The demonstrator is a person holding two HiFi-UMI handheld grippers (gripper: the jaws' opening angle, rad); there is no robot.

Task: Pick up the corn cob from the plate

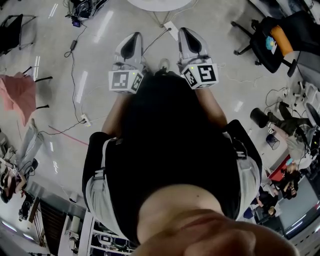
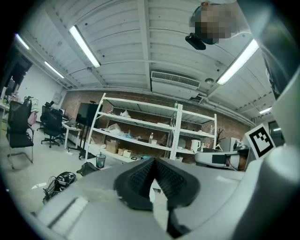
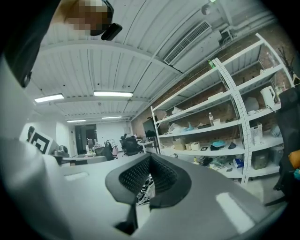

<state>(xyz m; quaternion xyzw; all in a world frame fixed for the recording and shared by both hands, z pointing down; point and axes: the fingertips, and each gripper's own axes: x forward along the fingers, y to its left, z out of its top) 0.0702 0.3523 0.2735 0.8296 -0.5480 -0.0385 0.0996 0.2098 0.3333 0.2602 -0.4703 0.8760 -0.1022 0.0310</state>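
No corn cob and no plate show in any view. In the head view both grippers are held level in front of the person's dark torso, above the grey floor. My left gripper (image 1: pixel 132 40) and my right gripper (image 1: pixel 188 35) point side by side toward the rim of a white round table (image 1: pixel 160 4). In the left gripper view the left gripper (image 2: pixel 153 162) has its black ribbed pads meeting at the tip, with nothing between them. In the right gripper view the right gripper (image 3: pixel 150 159) is shut the same way and holds nothing.
Cables (image 1: pixel 75 75) trail over the floor at the left. A pink cloth (image 1: pixel 17 95) hangs on a frame at the far left. Black office chairs (image 1: pixel 272 42) stand at the upper right. White shelving (image 2: pixel 140 131) with boxes fills the room's far side.
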